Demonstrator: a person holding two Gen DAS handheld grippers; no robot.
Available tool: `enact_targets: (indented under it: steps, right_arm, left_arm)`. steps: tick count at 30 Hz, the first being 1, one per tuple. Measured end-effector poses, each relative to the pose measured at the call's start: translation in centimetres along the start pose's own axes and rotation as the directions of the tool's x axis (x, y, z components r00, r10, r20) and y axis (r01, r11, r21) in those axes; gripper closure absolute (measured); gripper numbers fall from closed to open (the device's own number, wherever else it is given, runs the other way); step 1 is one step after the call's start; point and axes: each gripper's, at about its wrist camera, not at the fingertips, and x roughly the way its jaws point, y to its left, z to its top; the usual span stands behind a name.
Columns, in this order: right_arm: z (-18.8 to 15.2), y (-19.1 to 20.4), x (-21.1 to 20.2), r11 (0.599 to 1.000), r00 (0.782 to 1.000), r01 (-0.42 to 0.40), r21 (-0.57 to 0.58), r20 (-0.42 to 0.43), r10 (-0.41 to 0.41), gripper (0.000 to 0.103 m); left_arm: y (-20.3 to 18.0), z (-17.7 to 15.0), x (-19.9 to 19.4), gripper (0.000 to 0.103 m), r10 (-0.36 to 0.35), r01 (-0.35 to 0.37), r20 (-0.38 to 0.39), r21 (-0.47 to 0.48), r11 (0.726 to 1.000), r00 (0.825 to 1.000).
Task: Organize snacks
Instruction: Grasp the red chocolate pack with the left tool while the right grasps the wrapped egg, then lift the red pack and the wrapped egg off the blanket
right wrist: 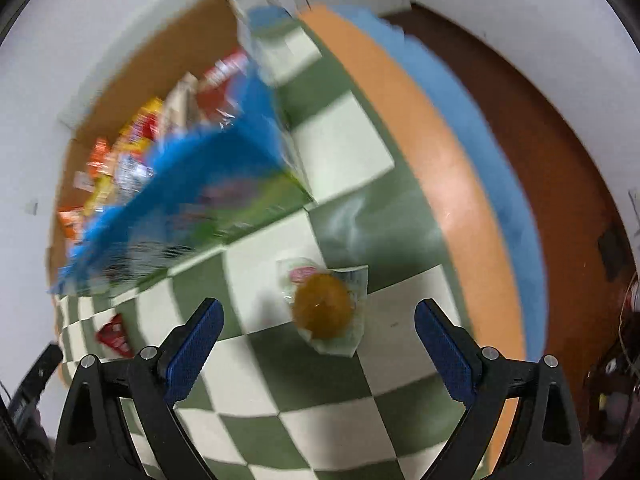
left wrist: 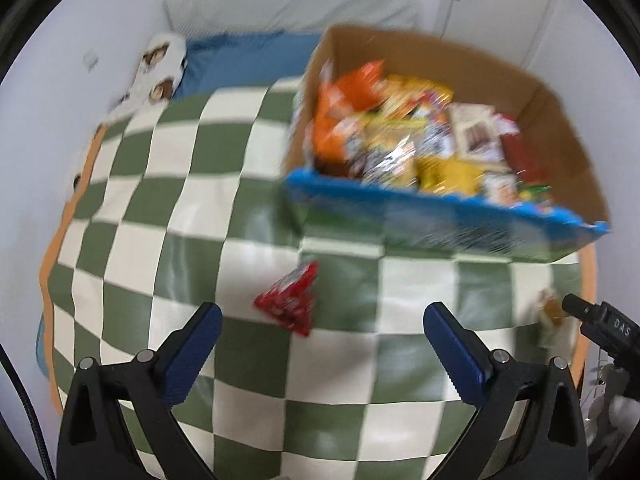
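A cardboard box [left wrist: 560, 128] full of mixed snack packets stands on a green-and-white checked blanket [left wrist: 168, 208]; the box also shows in the right wrist view [right wrist: 132, 76]. A red snack packet [left wrist: 290, 298] lies on the blanket just ahead of my open, empty left gripper [left wrist: 322, 314]. A clear-wrapped round brown pastry [right wrist: 322, 304] lies just ahead of my open, empty right gripper [right wrist: 318, 310]. The red packet also shows at the left of the right wrist view [right wrist: 114, 336], and the pastry at the right of the left wrist view [left wrist: 550, 312]. Both views are motion-blurred.
A blue pillow [left wrist: 248, 60] and a white patterned cushion [left wrist: 160, 68] lie beyond the blanket by the wall. The bed's orange edge [right wrist: 452, 184] drops to a brown floor [right wrist: 560, 152] on the right. Cables and clutter [right wrist: 616, 360] sit at the far right.
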Motion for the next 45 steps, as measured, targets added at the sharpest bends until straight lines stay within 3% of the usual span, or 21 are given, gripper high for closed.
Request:
enact_targets:
  steps: [1, 3, 7, 12, 17, 18, 19, 20, 24, 29, 34, 38, 45]
  right_arm:
    - [0.0, -0.1, 0.7, 1.0, 1.0, 0.0, 0.008, -0.011, 0.0, 0.005]
    - [0.0, -0.2, 2.8, 1.0, 0.999, 0.0, 0.029, -0.043, 0.002, 0.018]
    - [-0.4, 1.4, 3.3, 0.999, 0.999, 0.03, -0.039, -0.018, -0.031, 0.038]
    - [-2.3, 4.8, 3.9, 0.987, 0.999, 0.014, -0.159, -0.045, -0.022, 0.039]
    - [-3.9, 6.7, 4.3, 0.979, 0.997, -0.001, -0.206, -0.072, -0.015, 0.039]
    - [-4.1, 6.9, 4.4, 0.977, 0.997, 0.001, -0.212, -0.075, -0.017, 0.039]
    - [-4.3, 7.0, 4.5, 0.976, 0.997, 0.004, -0.217, -0.077, -0.022, 0.039]
    - [-4.5, 7.1, 4.6, 0.975, 0.997, 0.007, -0.222, -0.079, -0.025, 0.039]
    - [-5.2, 7.3, 4.7, 0.972, 0.996, 0.006, -0.234, -0.087, -0.027, 0.04]
    - [-8.0, 8.2, 4.5, 0.964, 0.99, -0.028, -0.265, -0.139, -0.01, 0.04]
    - [-12.6, 8.2, 4.4, 0.953, 0.974, -0.071, -0.294, -0.228, 0.002, 0.04]
    - [-15.3, 7.8, 5.6, 0.956, 0.967, -0.059, -0.289, -0.254, -0.017, 0.04]
    - [-15.8, 7.8, 6.3, 0.966, 0.962, -0.049, -0.254, -0.271, -0.022, 0.037]
  left_arm:
    - [0.9, 0.1, 0.6, 0.0, 0.006, -0.007, -0.014, -0.019, 1.0, 1.0]
    - [2.4, 0.3, 1.4, 0.0, 0.019, -0.02, -0.032, -0.043, 0.999, 0.999]
    - [4.8, 1.0, 2.6, 0.0, 0.043, -0.047, -0.057, -0.067, 0.997, 0.997]
    - [6.0, 1.5, 5.3, 0.0, -0.011, -0.004, -0.143, -0.108, 0.994, 0.99]
    - [4.9, 1.7, 8.9, 0.003, -0.055, 0.038, -0.232, -0.074, 0.996, 0.971]
    - [4.6, 1.6, 9.6, 0.02, -0.064, 0.05, -0.237, -0.062, 0.997, 0.97]
    - [4.4, 1.4, 10.1, 0.047, -0.061, 0.05, -0.247, -0.05, 0.997, 0.967]
    - [4.2, 1.3, 10.5, 0.054, -0.065, 0.055, -0.263, -0.047, 0.997, 0.962]
    - [3.8, 0.2, 10.2, 0.062, -0.097, 0.087, -0.271, -0.05, 0.995, 0.958]
    - [2.6, -3.0, 8.6, 0.062, -0.139, 0.13, -0.306, -0.05, 0.99, 0.942]
    - [0.6, -8.2, 7.2, 0.062, -0.149, 0.163, -0.386, 0.004, 0.987, 0.911]
    - [-0.1, -10.6, 8.4, 0.06, -0.14, 0.172, -0.442, 0.033, 0.985, 0.886]
    - [-0.4, -10.9, 9.5, 0.057, -0.113, 0.147, -0.457, 0.038, 0.988, 0.882]
